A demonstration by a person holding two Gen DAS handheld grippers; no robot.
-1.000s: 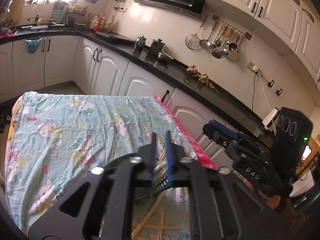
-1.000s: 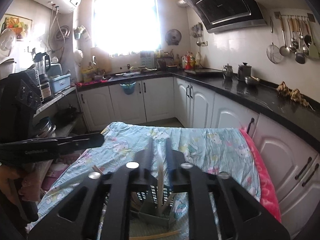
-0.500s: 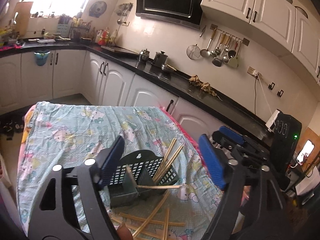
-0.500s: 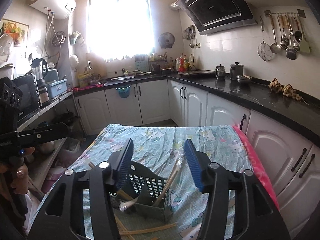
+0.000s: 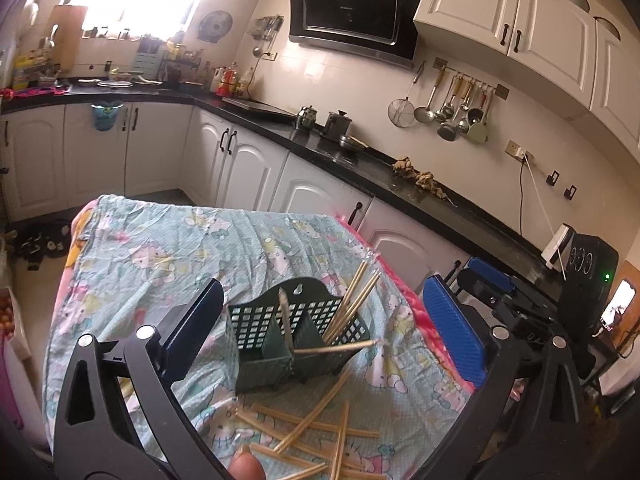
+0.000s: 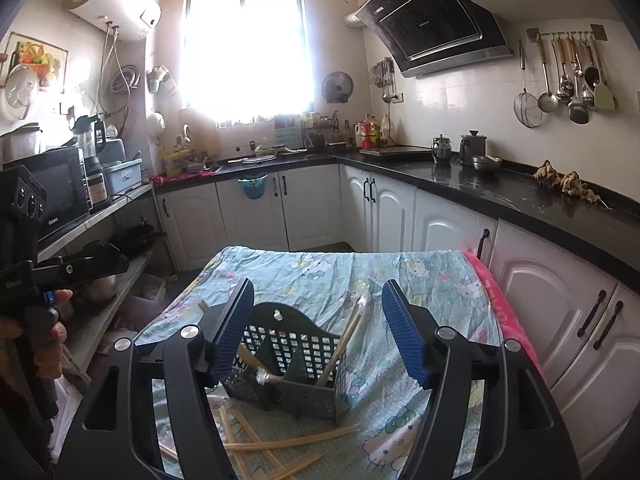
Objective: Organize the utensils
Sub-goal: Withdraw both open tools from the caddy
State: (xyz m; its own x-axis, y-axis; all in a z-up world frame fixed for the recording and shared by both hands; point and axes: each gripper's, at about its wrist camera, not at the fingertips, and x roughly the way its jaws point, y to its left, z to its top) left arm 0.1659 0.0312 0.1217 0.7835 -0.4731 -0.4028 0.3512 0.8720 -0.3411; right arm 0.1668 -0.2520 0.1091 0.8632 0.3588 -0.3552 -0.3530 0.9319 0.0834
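Note:
A dark green slotted utensil caddy (image 5: 260,328) (image 6: 288,364) stands on the cartoon-print cloth (image 5: 160,256). Chopsticks (image 5: 352,300) (image 6: 346,338) lean in its right compartment, and one chopstick (image 5: 340,346) lies across its rim. Several loose chopsticks (image 5: 316,424) (image 6: 280,442) lie on the cloth in front of it. My left gripper (image 5: 324,328) is opening wide just short of the caddy, with nothing pressed between its pads. My right gripper (image 6: 318,334) is also opening, and the caddy shows beyond its gap. Each gripper appears at the edge of the other's view (image 5: 480,274) (image 6: 116,260).
The cloth's pink edge (image 6: 500,300) runs along the table's right side, close to white cabinets (image 6: 560,320) under a black counter (image 6: 520,196). A shelf with a microwave (image 6: 60,196) stands to the left. A hand (image 6: 48,336) holds the left gripper's handle.
Both grippers went from shut on chopsticks over the caddy to wide open, and both drew back. The released chopsticks now rest in the caddy.

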